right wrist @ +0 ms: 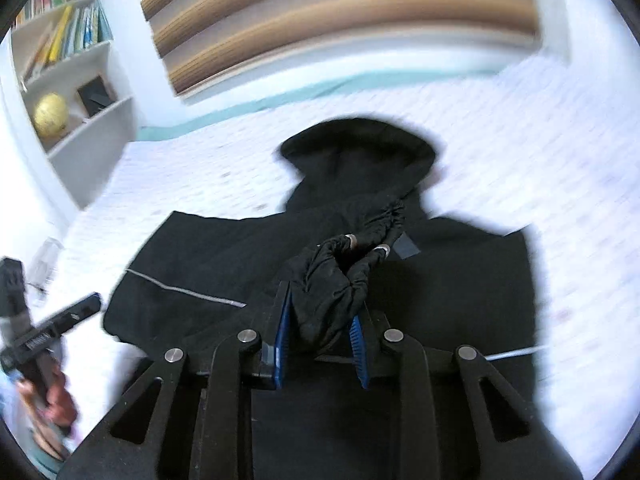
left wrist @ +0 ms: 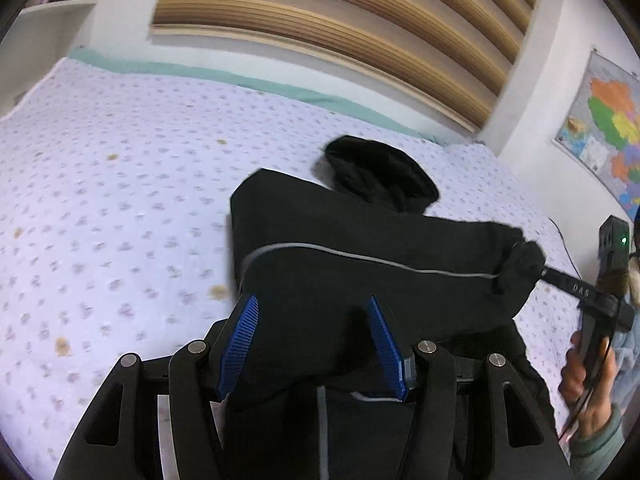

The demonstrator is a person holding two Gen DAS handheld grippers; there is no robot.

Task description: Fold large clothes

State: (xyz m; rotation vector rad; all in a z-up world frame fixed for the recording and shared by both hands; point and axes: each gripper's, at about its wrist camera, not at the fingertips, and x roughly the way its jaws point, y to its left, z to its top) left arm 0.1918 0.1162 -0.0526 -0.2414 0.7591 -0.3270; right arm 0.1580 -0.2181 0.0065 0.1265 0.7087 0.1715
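**Sleeve cuff pinched, hoodie on the bed**

The bed (left wrist: 100,200) carries your black hoodie (right wrist: 460,280), hood toward the headboard edge. Your right gripper (right wrist: 320,340) pinches a bunched sleeve cuff (right wrist: 332,280) over the hoodie's middle. Your left gripper (left wrist: 312,344) has its jaws spread, hoodie fabric between them.

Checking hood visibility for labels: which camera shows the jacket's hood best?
The right wrist view: the hood faces the camera whole, centred above the jacket body. The left wrist view shows the hood only obliquely, partly behind the folded sleeve.
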